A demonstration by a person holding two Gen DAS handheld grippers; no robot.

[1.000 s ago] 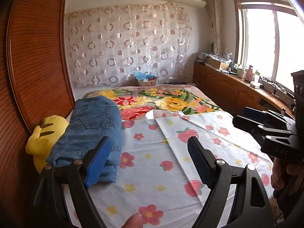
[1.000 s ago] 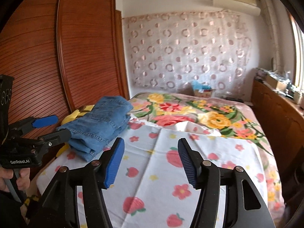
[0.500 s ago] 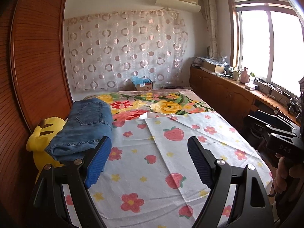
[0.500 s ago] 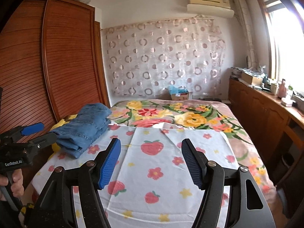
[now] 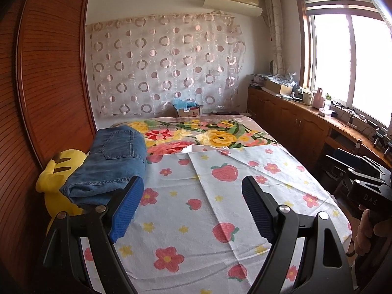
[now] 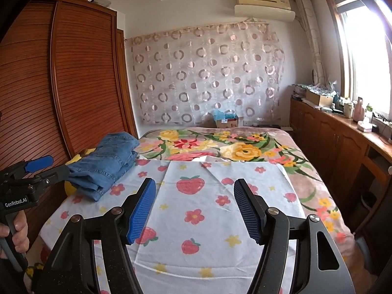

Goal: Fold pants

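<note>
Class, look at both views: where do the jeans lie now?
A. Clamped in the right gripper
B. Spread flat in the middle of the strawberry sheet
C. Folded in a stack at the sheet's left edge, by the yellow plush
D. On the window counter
C: the jeans sit folded at the left edge of the sheet, beside the plush; the right gripper is open and empty.

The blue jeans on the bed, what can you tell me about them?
The blue jeans are denim, folded into a thick, neat bundle with several layers stacked. A back pocket with stitched seams faces up. They lie along the left side of the bed, partly on the strawberry sheet, with one edge against the yellow plush toy. Neither tool touches them; both are open and empty.
</note>
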